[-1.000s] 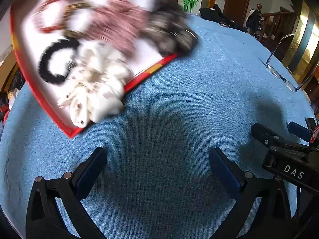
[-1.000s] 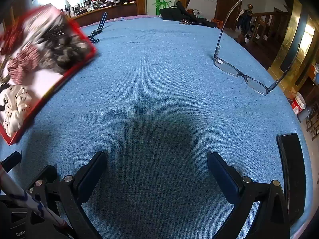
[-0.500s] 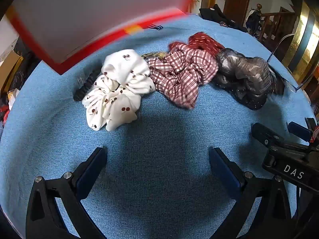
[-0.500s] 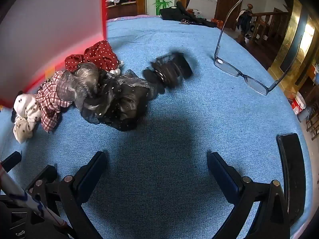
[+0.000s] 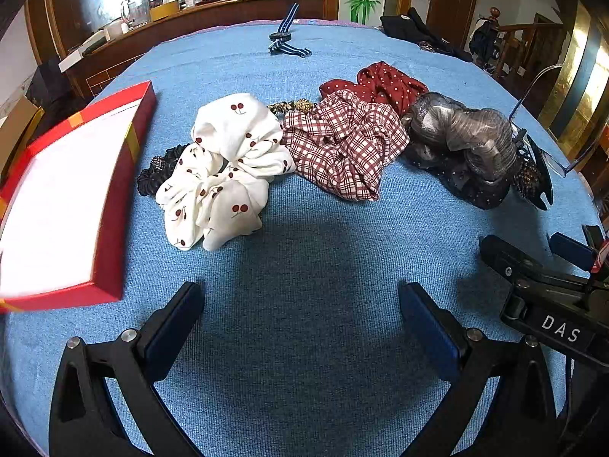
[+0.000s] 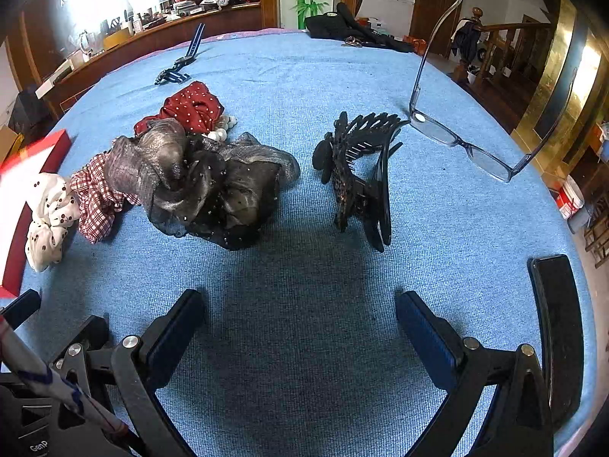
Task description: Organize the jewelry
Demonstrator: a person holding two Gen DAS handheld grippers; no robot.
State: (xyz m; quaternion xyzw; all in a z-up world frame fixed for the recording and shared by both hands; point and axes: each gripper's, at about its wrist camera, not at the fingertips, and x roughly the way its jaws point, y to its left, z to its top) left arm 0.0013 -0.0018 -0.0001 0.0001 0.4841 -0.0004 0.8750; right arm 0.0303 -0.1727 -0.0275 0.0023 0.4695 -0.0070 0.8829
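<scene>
A pile of hair accessories lies on the blue table: a white cherry-print scrunchie (image 5: pixel 224 167), a red plaid scrunchie (image 5: pixel 342 144), a red dotted scrunchie (image 5: pixel 384 80), a grey-black organza scrunchie (image 5: pixel 460 141) and a black beaded band (image 5: pixel 156 167). Black claw clips (image 6: pixel 361 175) lie right of the pile. A red box (image 5: pixel 68 205) with a white inside sits at the left, empty. My left gripper (image 5: pixel 300 320) is open and empty in front of the pile. My right gripper (image 6: pixel 300 320) is open and empty, near the clips.
Clear-framed glasses (image 6: pixel 456 141) stand at the right near the table edge. A striped watch strap (image 5: pixel 285 42) lies at the far side. Dark cloth (image 6: pixel 342 26) sits at the far edge. The right gripper's body (image 5: pixel 552 304) shows at the left view's right.
The red box was tipped and its scrunchies and clips fell onto the table. The box now rests at the left, empty. Both grippers stayed still and open.
</scene>
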